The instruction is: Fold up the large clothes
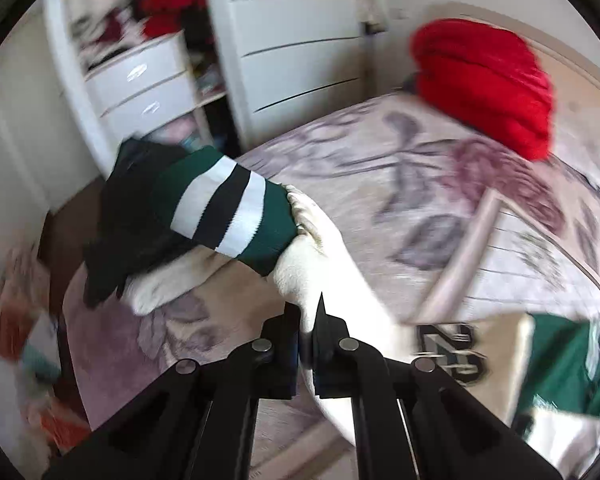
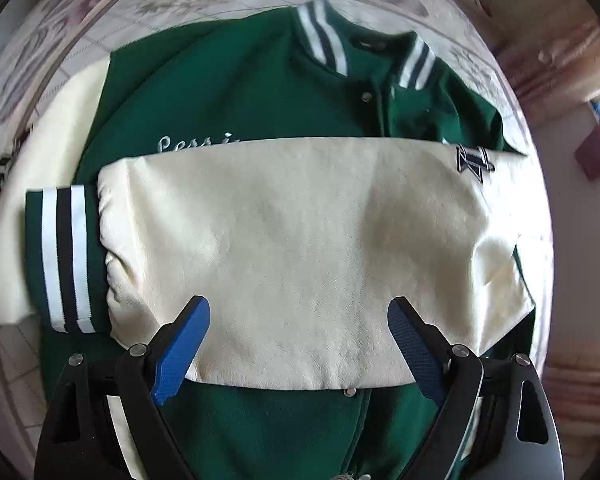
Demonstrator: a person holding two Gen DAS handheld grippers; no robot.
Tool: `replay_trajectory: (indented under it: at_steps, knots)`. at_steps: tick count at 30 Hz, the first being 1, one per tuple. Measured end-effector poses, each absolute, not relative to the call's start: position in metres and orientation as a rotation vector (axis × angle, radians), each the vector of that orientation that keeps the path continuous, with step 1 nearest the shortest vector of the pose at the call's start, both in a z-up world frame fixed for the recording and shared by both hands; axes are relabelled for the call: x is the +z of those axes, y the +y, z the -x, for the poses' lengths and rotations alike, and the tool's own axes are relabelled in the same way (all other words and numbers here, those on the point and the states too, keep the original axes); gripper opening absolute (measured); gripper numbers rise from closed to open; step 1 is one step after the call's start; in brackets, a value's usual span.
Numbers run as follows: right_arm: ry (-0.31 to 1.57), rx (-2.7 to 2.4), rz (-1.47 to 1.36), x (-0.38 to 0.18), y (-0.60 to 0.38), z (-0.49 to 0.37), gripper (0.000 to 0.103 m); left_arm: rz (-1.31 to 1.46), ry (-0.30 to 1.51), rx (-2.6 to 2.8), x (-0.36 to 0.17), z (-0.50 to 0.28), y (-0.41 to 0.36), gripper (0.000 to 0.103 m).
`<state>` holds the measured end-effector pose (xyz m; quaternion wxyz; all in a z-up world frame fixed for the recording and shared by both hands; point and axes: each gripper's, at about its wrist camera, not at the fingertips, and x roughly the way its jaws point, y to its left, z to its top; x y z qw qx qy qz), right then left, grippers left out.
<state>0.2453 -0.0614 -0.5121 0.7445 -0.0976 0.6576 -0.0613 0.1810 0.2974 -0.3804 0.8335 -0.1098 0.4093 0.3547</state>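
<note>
a green jacket (image 2: 236,92) with cream sleeves is laid flat on the bed (image 2: 100,8), front up, its collar (image 2: 364,48) pointing to the top of the right wrist view and its hem toward the camera, so the long axis of the body runs up and down that picture. one cream sleeve (image 2: 292,232) is folded straight across the chest, its long axis left to right, with the striped cuff (image 2: 64,260) at the left end and a sewn patch (image 2: 474,162) near the shoulder at the right. the right tool (image 2: 300,320) is held just above this sleeve with its blue pads (image 2: 180,356) spread wide and nothing pinched between them. in the left wrist view the left tool (image 1: 310,320) is seen clamped shut on the other sleeve (image 1: 320,248), which is lifted off the bed; that sleeve runs away from the tool up and to the left, ending in its striped cuff (image 1: 228,208). a red bundle (image 1: 484,84) is seen at the far end of the bed, with white drawers (image 1: 144,88) beyond.
</note>
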Motion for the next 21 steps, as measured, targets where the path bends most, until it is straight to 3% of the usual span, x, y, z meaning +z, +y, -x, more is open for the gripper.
replay_trajectory:
  at_steps: [6, 11, 21]
  knots:
    - [1.438, -0.137, 0.067, -0.487, -0.112, -0.243, 0.092, 0.09, 0.889, 0.544, -0.349, -0.211, 0.182, 0.002]
    - [1.465, -0.212, -0.132, -0.468, -0.209, -0.216, 0.092, 0.06, 0.934, 0.331, -0.347, -0.233, 0.059, 0.002]
    - [1.509, -0.438, -0.303, -0.476, -0.413, -0.153, 0.092, -0.03, 1.148, -0.072, -0.425, -0.282, -0.202, 0.003]
